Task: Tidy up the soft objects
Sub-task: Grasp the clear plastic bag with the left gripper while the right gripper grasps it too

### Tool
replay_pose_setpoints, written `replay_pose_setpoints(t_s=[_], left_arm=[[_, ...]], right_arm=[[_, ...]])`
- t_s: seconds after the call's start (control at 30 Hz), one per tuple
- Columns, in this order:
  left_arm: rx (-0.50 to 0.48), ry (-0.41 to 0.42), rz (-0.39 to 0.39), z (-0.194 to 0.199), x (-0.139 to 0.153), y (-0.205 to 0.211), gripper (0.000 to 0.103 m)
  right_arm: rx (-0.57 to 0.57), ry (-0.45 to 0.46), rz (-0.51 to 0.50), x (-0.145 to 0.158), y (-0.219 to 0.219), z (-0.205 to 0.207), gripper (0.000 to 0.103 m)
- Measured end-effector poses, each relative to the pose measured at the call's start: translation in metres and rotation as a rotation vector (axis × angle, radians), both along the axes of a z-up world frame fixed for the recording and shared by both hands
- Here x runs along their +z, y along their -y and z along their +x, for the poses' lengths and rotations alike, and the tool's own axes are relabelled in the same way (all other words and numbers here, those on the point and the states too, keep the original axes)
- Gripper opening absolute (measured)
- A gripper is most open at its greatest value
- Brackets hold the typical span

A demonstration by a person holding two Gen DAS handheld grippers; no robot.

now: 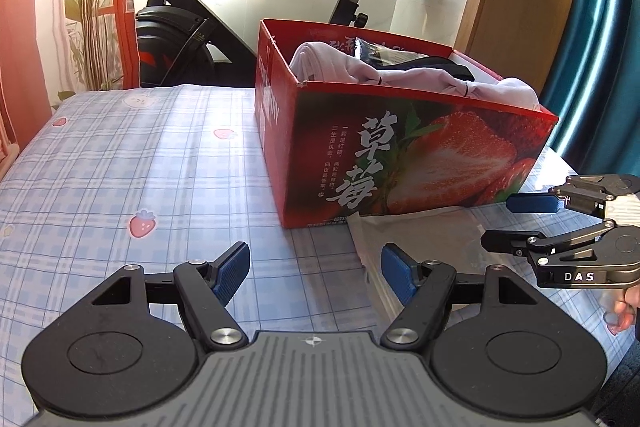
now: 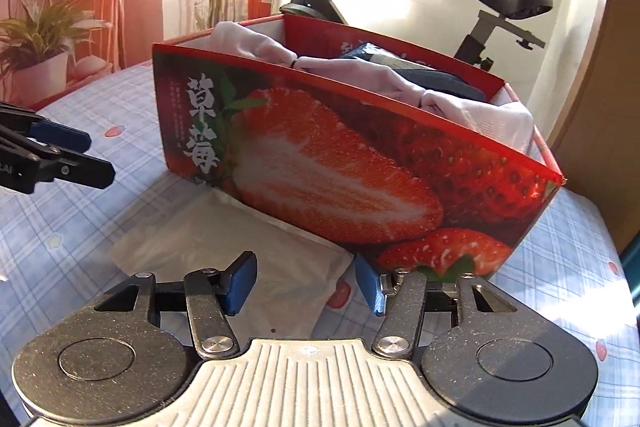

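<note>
Up front in the left wrist view, the left gripper (image 1: 316, 273) is hovering open over the bed (image 1: 120, 167), nothing between its pads. Far right, the box (image 1: 400, 155) is holding clothes (image 1: 340, 67). From the right wrist view, the right gripper (image 2: 306, 281) is hanging apart, empty, over a clear bag (image 2: 240, 243) lying near the box.

red strawberry box (image 1: 400, 155) is showing big white brush characters 草莓 on its front | smaller columns of characters are sitting beside them (too fine to read) | right gripper (image 1: 496, 223) is carrying white letters DAS on its dark body
</note>
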State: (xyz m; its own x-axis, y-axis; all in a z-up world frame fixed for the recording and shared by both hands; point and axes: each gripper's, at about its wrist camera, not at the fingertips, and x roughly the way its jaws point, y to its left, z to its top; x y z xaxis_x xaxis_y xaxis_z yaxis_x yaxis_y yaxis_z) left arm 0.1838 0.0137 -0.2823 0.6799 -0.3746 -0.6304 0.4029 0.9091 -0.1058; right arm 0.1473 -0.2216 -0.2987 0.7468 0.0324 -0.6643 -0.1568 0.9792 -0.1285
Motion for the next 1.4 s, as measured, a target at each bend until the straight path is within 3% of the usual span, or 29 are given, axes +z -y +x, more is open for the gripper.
replay_pose_setpoints(t_s=[0.1,0.23,0.53,0.8,0.97,1.13,1.4], left_arm=[[0.011,-0.009,-0.003,0.002,-0.002,-0.002,0.075],[0.03,-0.016,0.001,0.001,-0.005,-0.003,0.075],[0.012,-0.012,0.015,-0.011,-0.01,-0.002,0.075],[-0.024,0.002,0.011,-0.021,-0.015,0.004,0.075],[-0.054,0.065,-0.049,-0.024,0.0,-0.002,0.075],[-0.08,0.089,-0.039,-0.011,0.003,0.007,0.075],[-0.144,0.128,-0.019,0.017,0.001,0.034,0.073]], right_arm=[[0.068,-0.032,-0.055,-0.005,-0.016,-0.008,0.057],[0.082,-0.06,-0.086,-0.02,-0.038,-0.02,0.081],[-0.06,-0.048,-0.133,-0.034,-0.02,-0.018,0.085],[-0.09,0.011,-0.11,-0.028,-0.01,-0.007,0.067],[-0.083,0.065,-0.062,-0.011,-0.002,0.007,0.064],[-0.064,0.09,0.026,0.003,0.014,0.02,0.048],[-0.012,0.087,0.087,0.002,0.02,0.024,0.044]])
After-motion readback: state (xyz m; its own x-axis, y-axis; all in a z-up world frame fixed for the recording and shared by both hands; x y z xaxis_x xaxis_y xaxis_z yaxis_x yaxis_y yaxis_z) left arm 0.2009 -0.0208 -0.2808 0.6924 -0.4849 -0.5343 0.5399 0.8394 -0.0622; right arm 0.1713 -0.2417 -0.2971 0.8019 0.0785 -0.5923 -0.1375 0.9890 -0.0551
